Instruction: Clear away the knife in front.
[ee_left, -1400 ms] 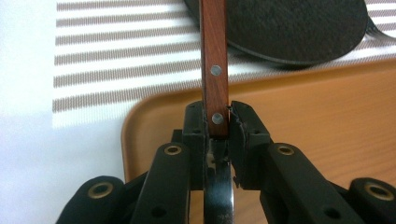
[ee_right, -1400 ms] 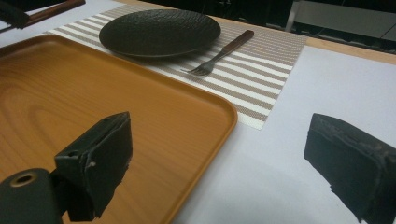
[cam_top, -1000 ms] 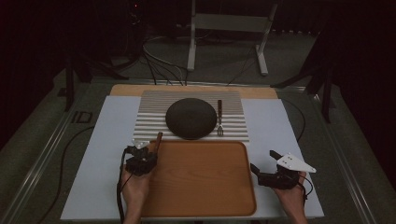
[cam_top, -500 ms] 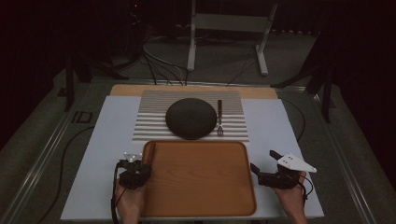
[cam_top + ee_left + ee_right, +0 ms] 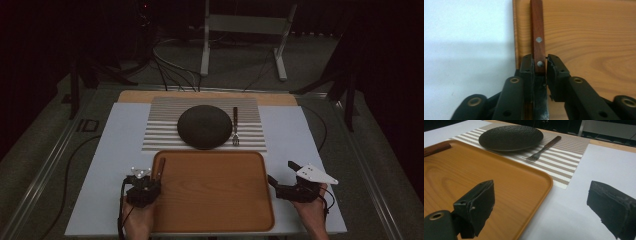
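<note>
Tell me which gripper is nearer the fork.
Right. The right gripper sits beside the tray's right edge, below the fork on the striped mat. The left gripper, holding a wooden-handled knife, is at the tray's left edge.

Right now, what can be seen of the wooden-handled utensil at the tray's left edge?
The utensil has a reddish-brown wooden handle with two silvery rivets and a flat metal part running back under the jaws; which utensil it is cannot be told. It lies along the left inner edge of the wooden tray, handle pointing away from the person. The left hand-held gripper is shut on its handle near the lower rivet.
</note>
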### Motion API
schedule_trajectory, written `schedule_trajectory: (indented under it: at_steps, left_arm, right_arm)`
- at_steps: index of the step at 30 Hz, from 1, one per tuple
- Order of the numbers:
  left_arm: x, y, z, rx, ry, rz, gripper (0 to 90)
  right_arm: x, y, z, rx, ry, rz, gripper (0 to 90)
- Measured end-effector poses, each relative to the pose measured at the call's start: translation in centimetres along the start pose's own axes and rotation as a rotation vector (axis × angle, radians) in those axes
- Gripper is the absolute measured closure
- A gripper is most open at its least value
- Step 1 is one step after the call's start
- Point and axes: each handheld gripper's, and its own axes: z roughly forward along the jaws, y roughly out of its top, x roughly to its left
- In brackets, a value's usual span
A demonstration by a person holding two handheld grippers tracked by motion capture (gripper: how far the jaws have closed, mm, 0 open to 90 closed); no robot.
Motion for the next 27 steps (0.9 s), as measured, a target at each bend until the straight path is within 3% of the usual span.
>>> schedule_trajectory:
  at_steps: [3, 7, 14, 16, 20, 21, 27]
  left_arm:
    - [-0.1, 0.4, -0.6, -0.028, -0.015, 0.009, 64.2]
    - [0.1, 1.4, -1.0, -0.078, -0.047, 0.024, 44.0]
    - [0.2, 3.1, -1.4, -0.151, -0.109, 0.076, 16.4]
    - [0.4, 3.7, -1.6, -0.192, -0.164, 0.075, 13.7]
    - [1.0, 4.9, -2.0, -0.227, -0.193, 0.087, 4.3]
    - [1.3, 5.5, -2.5, -0.253, -0.221, 0.119, 0.8]
    - [1.9, 6.9, -3.4, -0.305, -0.232, 0.149, 0.0]
  right_arm:
    - [0.0, 0.0, 0.0, -0.001, 0.001, -0.001, 7.8]
    - [-0.1, 0.0, 0.0, -0.001, 0.002, 0.0, 7.7]
    - [-0.1, 0.0, -0.1, -0.002, 0.0, 0.004, 7.7]
    - [-0.1, 0.0, -0.1, -0.003, 0.0, 0.003, 7.8]
    - [-0.1, 0.0, -0.1, -0.005, 0.0, 0.003, 7.7]
    - [-0.2, 0.0, -0.1, -0.005, -0.001, 0.004, 7.7]
    - [-0.1, 0.0, -0.1, -0.006, 0.0, 0.004, 7.7]
